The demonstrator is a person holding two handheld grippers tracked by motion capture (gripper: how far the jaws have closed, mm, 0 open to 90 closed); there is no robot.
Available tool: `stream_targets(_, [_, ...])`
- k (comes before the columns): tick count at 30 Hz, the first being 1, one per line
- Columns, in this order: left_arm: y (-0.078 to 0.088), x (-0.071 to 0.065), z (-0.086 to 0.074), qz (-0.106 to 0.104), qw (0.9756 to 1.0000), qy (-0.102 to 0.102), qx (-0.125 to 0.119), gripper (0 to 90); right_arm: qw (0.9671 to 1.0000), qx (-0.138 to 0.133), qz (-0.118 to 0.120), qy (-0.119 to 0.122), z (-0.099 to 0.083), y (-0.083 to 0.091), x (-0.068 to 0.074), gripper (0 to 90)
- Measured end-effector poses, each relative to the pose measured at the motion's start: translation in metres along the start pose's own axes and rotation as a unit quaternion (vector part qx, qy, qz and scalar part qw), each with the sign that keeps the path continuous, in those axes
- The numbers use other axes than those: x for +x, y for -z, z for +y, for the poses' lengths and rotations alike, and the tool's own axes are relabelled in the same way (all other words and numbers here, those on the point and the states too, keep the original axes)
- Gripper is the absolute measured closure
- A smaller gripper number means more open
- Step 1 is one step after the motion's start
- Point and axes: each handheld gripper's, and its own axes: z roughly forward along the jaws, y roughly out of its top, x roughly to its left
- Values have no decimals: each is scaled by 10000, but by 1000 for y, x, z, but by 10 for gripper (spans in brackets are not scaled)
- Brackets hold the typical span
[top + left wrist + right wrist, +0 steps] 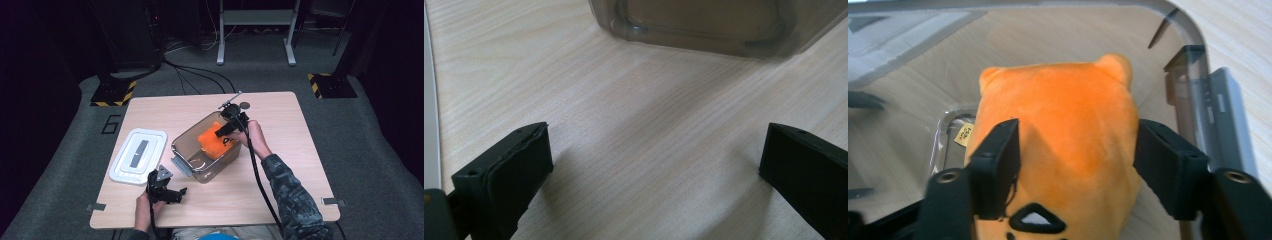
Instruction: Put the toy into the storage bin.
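So there's an orange plush toy [1063, 140] sitting inside a clear plastic tub [186, 142] near the middle of the wooden counter [280, 190]. The right tongs [226, 129] reach into the tub from its far right side. In the right gripper view the jaws straddle the toy: the left one sits over the fabric, the right one just at the toy's edge, and honestly I can't tell if they're actually pinching it. The left tongs [176, 194] hover low at the near edge of the counter, jaws spread wide with nothing but bare wood between them, the tub just beyond. The tub's white lid [137, 155] lies flat on the counter beside it.
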Motion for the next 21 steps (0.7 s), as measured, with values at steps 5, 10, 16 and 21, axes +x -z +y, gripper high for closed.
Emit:
stream_targets(5, [0,0,0,-5,10000,5,2,3,9998,-177,83,22,-2,11,-1,238])
stream_targets(10, [0,0,0,-6,10000,0,4,3,9992,-391,67,98,-6,21,-3,180])
stream_targets(16, [0,0,0,2,10000,-5,23,3,9995,-246,130,131,-12,18,-1,256])
stream_targets(21, [0,0,0,0,10000,-2,17,3,9998,45,173,99,-12,4,4,430])
